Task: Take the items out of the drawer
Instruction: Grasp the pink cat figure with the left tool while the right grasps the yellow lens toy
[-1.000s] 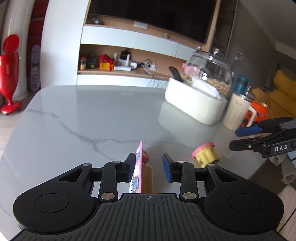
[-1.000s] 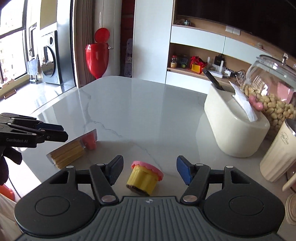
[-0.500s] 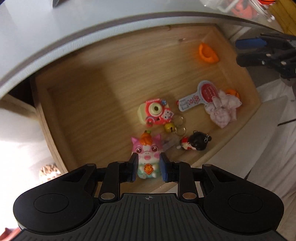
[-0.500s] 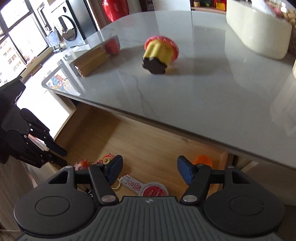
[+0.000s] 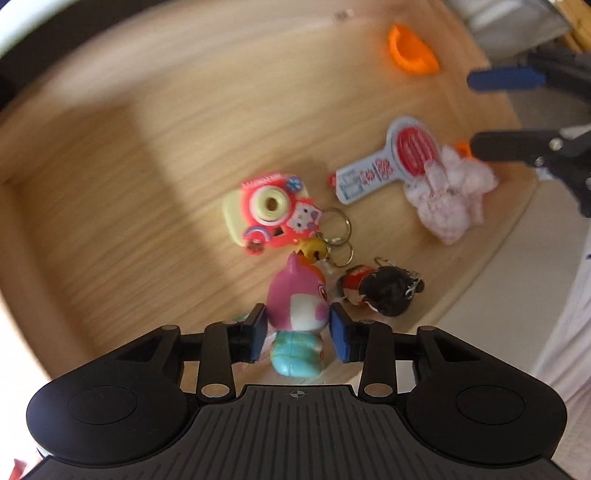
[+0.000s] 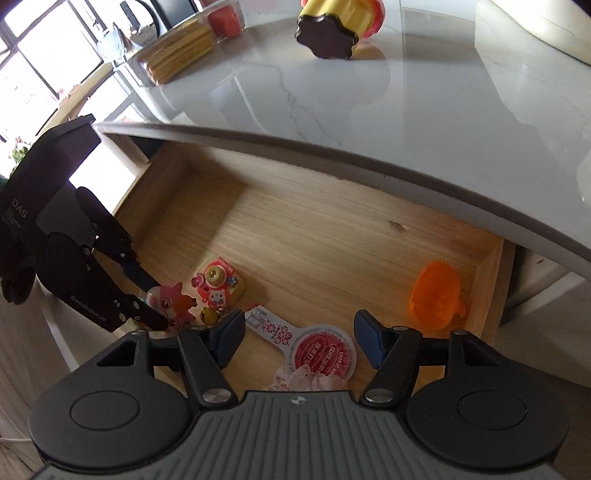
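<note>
The wooden drawer (image 5: 147,166) stands pulled out below the marble table top (image 6: 443,110). My left gripper (image 5: 298,332) is shut on a pink toy figure (image 5: 297,299) with a teal base, at the drawer's near edge; the right wrist view shows that same pink toy figure (image 6: 171,299) held in the left gripper (image 6: 147,306). Just beyond lie a pink toy camera (image 5: 266,214), a bell keyring (image 5: 314,251) and a black-haired doll (image 5: 384,291). My right gripper (image 6: 301,334) hangs open over a round-headed tag (image 6: 321,350) and a pink lace scrunchie (image 6: 306,380).
An orange plastic piece (image 6: 437,299) sits in the drawer's far right corner. On the table top lie a yellow cupcake toy (image 6: 328,29) and a biscuit pack (image 6: 181,59). The table's edge (image 6: 332,155) overhangs the back of the drawer (image 6: 314,236).
Both grippers have come down from the table top to the drawer. The left gripper has closed on the pink toy figure, which now tilts head-forward between the pads. The right gripper has moved lower.
</note>
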